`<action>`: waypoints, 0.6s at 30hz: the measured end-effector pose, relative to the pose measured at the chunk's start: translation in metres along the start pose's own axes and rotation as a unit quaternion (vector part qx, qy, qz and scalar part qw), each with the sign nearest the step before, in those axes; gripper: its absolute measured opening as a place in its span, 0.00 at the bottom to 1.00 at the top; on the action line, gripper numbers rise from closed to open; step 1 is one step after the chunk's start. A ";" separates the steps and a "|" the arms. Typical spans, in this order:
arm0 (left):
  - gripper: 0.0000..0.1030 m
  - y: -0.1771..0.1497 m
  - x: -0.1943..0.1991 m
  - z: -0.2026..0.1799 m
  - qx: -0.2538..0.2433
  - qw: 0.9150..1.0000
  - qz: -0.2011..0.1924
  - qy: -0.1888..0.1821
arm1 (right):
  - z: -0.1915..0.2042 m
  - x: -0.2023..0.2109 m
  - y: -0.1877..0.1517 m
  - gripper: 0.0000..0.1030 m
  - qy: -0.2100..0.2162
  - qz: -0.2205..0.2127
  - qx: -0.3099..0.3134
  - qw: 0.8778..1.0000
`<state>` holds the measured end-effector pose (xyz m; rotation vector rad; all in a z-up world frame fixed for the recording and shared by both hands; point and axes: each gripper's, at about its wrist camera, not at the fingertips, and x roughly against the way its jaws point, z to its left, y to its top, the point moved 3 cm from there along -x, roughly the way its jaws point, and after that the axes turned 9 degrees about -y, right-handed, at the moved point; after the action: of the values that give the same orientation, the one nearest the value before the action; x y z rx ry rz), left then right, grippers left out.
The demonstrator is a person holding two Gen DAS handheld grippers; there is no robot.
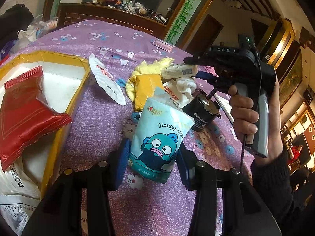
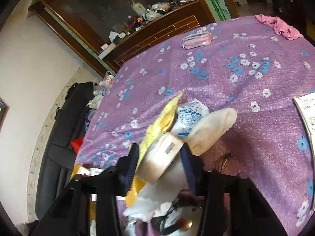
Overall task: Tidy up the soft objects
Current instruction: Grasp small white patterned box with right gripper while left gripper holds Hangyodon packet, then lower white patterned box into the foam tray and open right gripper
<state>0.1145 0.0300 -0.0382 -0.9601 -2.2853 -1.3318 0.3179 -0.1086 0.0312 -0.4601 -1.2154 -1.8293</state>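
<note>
My left gripper holds a pale blue tissue pack printed with a teal cartoon fish; both blue fingers press its lower sides, and the pack stands upright above the purple flowered cloth that covers the counter. To its left lies an open yellow-rimmed box with a white inside. A red foil packet rests across the box's near part, and white printed wrappers sit at its near corner. Another white sachet lies on the cloth just right of the box's far edge.

Behind the blue pack is a small heap: a yellow fuzzy cloth, a yellow packet, a white cloth and a dark round tin.

My right gripper appears on the right of the left view, held by a hand in a dark sleeve, raised above the heap. Its fingers are closed on a cream-coloured tissue pack, which sits tilted between them clear of the cloth. Past it in the right view lie the yellow cloth, a white and blue printed sachet and a cream sock-like piece, close together. Farther off on the cloth are a pink pouch and a crumpled pink cloth, well apart from the heap. A printed paper lies at the right edge.
</note>
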 end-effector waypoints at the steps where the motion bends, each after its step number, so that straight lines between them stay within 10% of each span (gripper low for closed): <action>1: 0.42 0.000 -0.001 0.000 -0.001 1.000 0.002 0.002 | -0.001 -0.001 0.000 0.29 0.008 -0.001 -0.002 1.000; 8: 0.42 0.001 0.000 0.000 0.001 1.000 -0.003 0.005 | 0.005 0.037 -0.006 0.20 0.061 -0.082 0.032 0.994; 18: 0.42 0.002 0.053 -0.022 0.012 0.998 -0.048 0.040 | 0.032 0.056 -0.044 0.20 0.179 -0.076 0.087 0.977</action>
<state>0.0762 0.0323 0.0049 -0.7832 -2.3065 -1.3513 0.2465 -0.0999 0.0601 0.0638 -1.1685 -1.8139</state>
